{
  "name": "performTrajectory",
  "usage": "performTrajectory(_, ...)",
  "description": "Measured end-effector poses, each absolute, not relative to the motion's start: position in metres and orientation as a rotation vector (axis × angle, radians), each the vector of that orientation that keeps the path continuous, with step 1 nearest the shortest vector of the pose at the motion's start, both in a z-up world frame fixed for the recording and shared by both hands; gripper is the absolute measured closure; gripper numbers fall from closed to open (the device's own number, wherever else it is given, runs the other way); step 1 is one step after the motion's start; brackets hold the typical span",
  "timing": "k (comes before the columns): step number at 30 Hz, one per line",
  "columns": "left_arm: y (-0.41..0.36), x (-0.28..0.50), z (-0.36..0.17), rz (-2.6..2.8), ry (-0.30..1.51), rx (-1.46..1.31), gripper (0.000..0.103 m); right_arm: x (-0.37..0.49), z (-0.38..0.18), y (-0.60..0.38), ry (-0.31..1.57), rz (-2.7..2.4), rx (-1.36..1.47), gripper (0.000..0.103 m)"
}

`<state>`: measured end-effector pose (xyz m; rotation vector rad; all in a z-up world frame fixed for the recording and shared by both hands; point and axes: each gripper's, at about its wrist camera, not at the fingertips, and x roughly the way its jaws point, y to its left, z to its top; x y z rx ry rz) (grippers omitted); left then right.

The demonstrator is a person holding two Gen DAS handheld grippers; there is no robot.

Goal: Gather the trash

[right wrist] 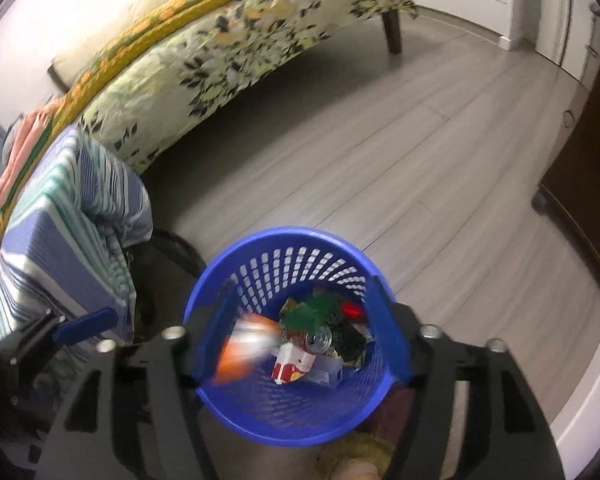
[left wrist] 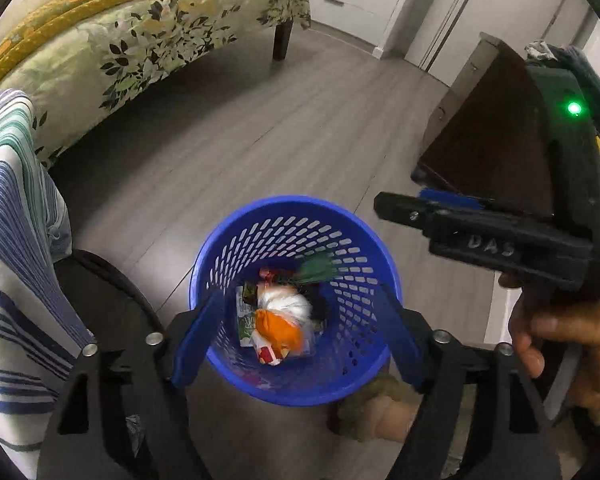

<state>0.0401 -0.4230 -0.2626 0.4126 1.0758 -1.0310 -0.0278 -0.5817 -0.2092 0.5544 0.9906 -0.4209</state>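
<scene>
A blue perforated plastic bin [left wrist: 292, 236] stands on the floor, also in the right wrist view [right wrist: 288, 252]. It holds wrappers, a can [right wrist: 319, 338] and a red-and-white carton [right wrist: 292, 366]. An orange-and-white wrapper [left wrist: 282, 320] is inside the bin, blurred in the right wrist view [right wrist: 244, 350]. My left gripper [left wrist: 296, 320] is open and empty above the bin. My right gripper [right wrist: 300, 332] is open and empty above the bin; it also shows in the left wrist view [left wrist: 440, 210], where I cannot tell its jaws.
A bed with a floral cover [left wrist: 148, 40] stands behind the bin. Striped fabric [left wrist: 12, 240] hangs at the left over a dark chair. A dark wooden cabinet [left wrist: 488, 128] is at the right. Grey plank floor [right wrist: 380, 168] lies beyond the bin.
</scene>
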Motion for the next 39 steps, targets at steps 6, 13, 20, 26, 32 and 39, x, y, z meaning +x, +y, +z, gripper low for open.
performTrajectory(6, -0.394, 0.006, -0.218, -1.066, 0.917, 0.360, 0.006, -0.058, -0.165, -0.583, 0.907, -0.516, 0.534, 0.005)
performTrajectory(13, -0.361, -0.026, -0.190, -1.098, 0.933, 0.308, 0.005, -0.117, -0.105, -0.543, 0.833, -0.688, 0.382, 0.005)
performTrajectory(20, -0.341, -0.050, -0.171, -0.929, 0.758, 0.427, 0.005, -0.159, -0.077, -0.517, 0.687, -0.515, 0.502, 0.005)
performTrajectory(26, -0.336, -0.045, -0.157, -0.834, 0.759, 0.383, 0.005, -0.167, -0.067, -0.502, 0.699, -0.583, 0.416, 0.005)
performTrajectory(32, -0.332, -0.044, -0.157, -0.826, 0.788, 0.346, 0.005, -0.163, -0.081, -0.479, 0.808, -0.579, 0.382, 0.005)
performTrajectory(39, -0.337, -0.047, -0.168, -0.830, 0.865, 0.407, 0.005, -0.169, -0.097, -0.462, 0.887, -0.597, 0.369, 0.005)
